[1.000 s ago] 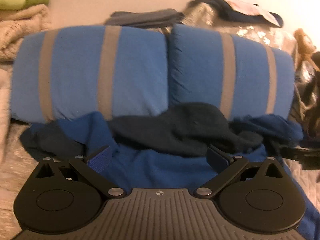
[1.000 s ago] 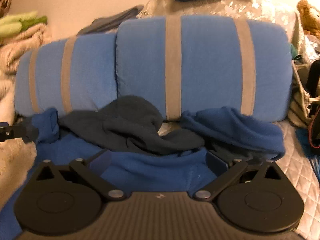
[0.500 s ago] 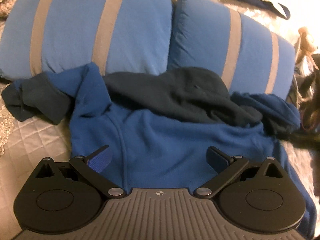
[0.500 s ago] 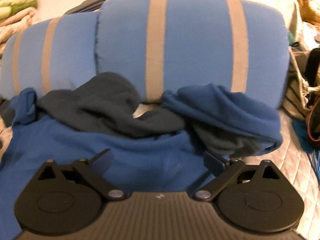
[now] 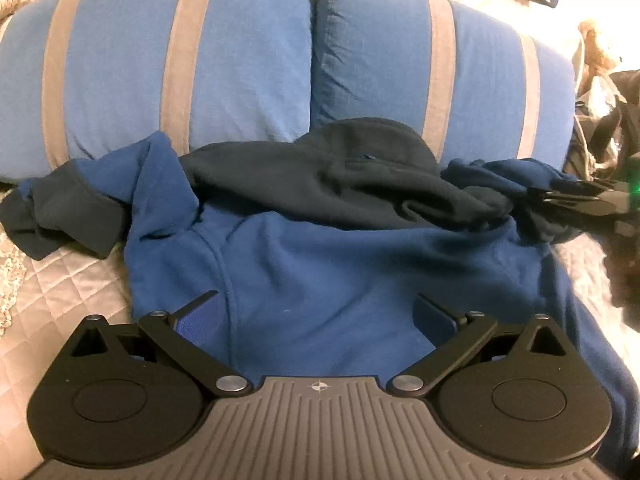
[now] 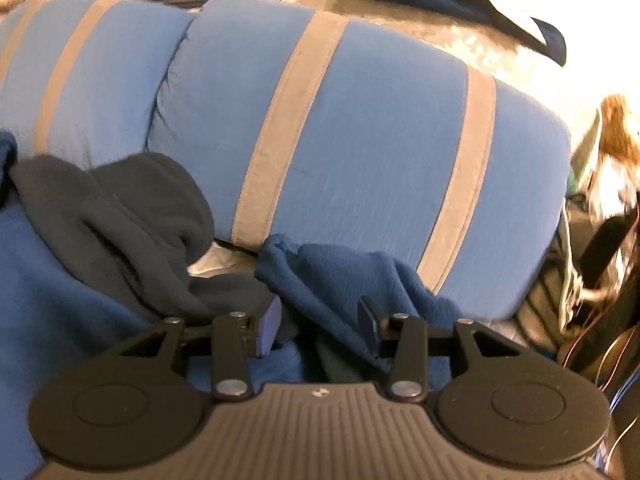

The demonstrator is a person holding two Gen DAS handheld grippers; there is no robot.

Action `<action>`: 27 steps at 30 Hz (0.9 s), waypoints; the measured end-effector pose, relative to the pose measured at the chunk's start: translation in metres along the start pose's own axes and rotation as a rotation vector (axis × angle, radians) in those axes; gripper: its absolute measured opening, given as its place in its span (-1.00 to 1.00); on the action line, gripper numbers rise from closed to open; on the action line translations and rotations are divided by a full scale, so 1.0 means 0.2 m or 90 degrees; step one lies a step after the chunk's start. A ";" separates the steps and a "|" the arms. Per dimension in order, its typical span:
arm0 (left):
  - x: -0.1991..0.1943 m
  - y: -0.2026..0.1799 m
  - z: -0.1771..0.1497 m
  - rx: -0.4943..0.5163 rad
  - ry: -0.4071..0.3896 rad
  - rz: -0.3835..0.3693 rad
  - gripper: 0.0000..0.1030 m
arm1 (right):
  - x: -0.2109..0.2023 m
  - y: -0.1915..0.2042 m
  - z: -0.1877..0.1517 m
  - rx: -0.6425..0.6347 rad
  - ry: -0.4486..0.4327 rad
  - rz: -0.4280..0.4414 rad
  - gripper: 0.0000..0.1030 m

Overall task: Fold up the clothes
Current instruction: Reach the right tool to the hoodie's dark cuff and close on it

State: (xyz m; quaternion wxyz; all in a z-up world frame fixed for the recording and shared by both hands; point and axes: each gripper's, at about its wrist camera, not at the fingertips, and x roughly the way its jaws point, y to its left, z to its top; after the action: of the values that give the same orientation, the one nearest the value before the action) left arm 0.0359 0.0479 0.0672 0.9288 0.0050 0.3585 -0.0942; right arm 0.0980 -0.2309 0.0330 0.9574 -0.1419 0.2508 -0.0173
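While narrowing from wide a second ago, right claw [image 6: 318,326] closing around hoodie sleeve [image 6: 340,276], not yet clamped; left claw [image 5: 316,314] released above hoodie back [image 5: 320,264].

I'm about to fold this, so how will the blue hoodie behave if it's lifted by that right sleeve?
The blue hoodie already lies creased, so it will likely hang limp. Its fleece looks thick, so the right gripper, jaws closing with the sleeve between them, should hold without slipping. The dark hood will probably flop forward as the sleeve rises.
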 end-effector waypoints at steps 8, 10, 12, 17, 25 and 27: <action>0.02 0.00 0.00 -0.018 0.010 -0.010 0.99 | 0.15 0.01 -0.04 -0.046 0.001 -0.104 -1.00; 0.02 0.00 0.00 -0.029 0.013 -0.012 0.99 | 0.11 -0.06 0.00 0.008 -0.018 -0.104 -1.00; 0.01 0.01 0.00 -0.040 0.013 -0.016 0.99 | 0.02 -0.11 0.03 0.040 -0.054 -0.112 -1.00; -0.02 0.01 0.01 -0.064 0.011 -0.016 0.99 | -0.19 -0.22 0.07 0.084 -0.114 -0.078 -1.00; -0.05 0.01 0.04 -0.096 0.006 -0.025 0.99 | -0.15 -0.17 -0.01 0.013 -0.080 -0.011 -0.76; -0.06 0.00 0.05 -0.098 0.006 -0.030 0.99 | -0.11 -0.14 -0.04 -0.014 -0.062 -0.004 -0.28</action>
State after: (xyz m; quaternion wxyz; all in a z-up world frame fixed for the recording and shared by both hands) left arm 0.0343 0.0497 0.0819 0.9223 -0.0741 0.3689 -0.0883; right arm 0.0760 -0.2568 0.0441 0.9669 -0.1535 0.2036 -0.0104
